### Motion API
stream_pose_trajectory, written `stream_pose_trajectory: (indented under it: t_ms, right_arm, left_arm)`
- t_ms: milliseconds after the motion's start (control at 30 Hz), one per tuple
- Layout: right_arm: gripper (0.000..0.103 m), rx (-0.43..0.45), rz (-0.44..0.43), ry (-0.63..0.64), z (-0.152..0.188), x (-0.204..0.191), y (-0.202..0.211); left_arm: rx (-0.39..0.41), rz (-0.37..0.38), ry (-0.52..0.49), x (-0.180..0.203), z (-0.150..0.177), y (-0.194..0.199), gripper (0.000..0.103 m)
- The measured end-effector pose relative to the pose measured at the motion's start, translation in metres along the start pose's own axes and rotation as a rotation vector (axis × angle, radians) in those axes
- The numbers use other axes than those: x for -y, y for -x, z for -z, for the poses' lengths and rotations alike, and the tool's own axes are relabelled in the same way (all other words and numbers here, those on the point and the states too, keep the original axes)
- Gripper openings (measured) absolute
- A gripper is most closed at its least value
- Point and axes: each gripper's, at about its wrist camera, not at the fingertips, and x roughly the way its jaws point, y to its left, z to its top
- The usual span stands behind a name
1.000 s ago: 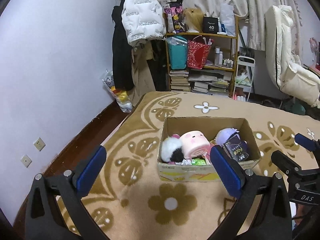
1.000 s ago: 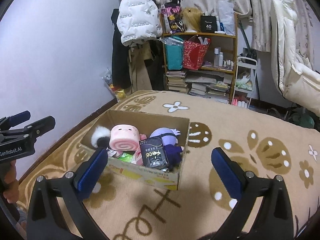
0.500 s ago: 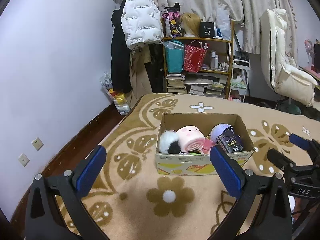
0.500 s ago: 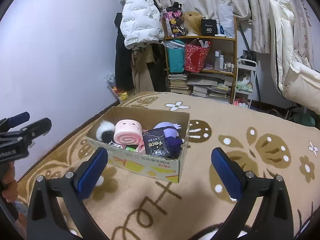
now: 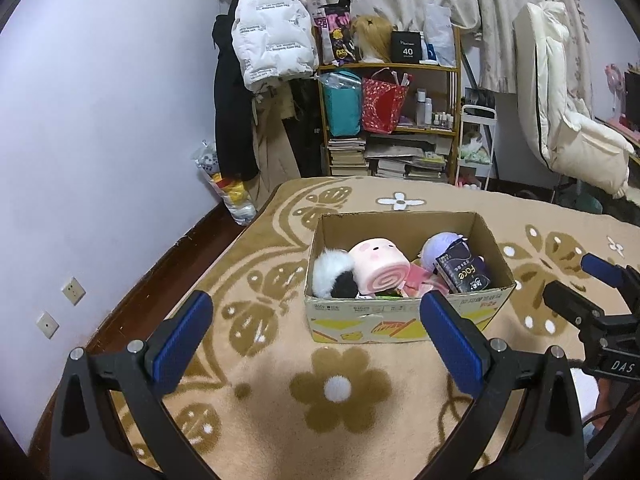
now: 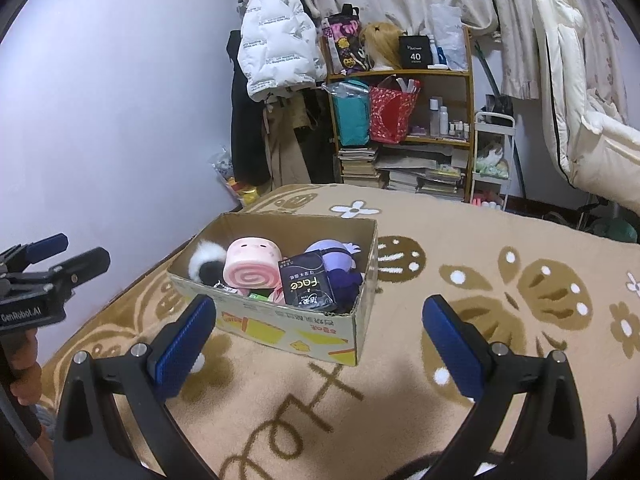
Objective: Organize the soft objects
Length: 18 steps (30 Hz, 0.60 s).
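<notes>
Surface: a tan blanket [image 5: 280,408] with darker brown flower and butterfly motifs and white dots, spread flat; dark wooden floor strip along its left edge.

Cardboard box [image 5: 404,320] sits open on the blanket, ahead of both grippers, resting flat. Inside, left to right: a white-and-black fluffy toy [image 5: 332,276], a pink roll-shaped plush [image 5: 380,266] lying on its side with the spiral end facing the cameras, a lavender plush [image 5: 438,246], and a dark tissue pack [image 5: 462,274] printed "face" leaning against it. Smaller items beneath are not readable.

Left gripper [image 5: 316,334]: blue pads spread wide, nothing between them, above the blanket short of the box. Right gripper [image 6: 320,332]: likewise wide apart and empty, near the box's front right corner.

Room: lilac wall [image 5: 100,120] at left with two sockets low down. Back wall has pale curtains, a white puffer jacket [image 5: 272,48] hung over dark coats, and a wooden shelf unit [image 5: 392,120] with teal and red bags, bottles, stacked books. Cream padded chair [image 5: 560,120] at right.
</notes>
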Motion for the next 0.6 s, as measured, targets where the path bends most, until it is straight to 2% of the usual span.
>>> stream_pose_trajectory:
  t_ms: [600]
  right_arm:
    - [0.103,-0.05,-0.022,0.026,0.004,-0.015,-0.019]
  left_arm:
    - [-0.017,-0.022,-0.051,0.008,0.0,-0.007,0.102]
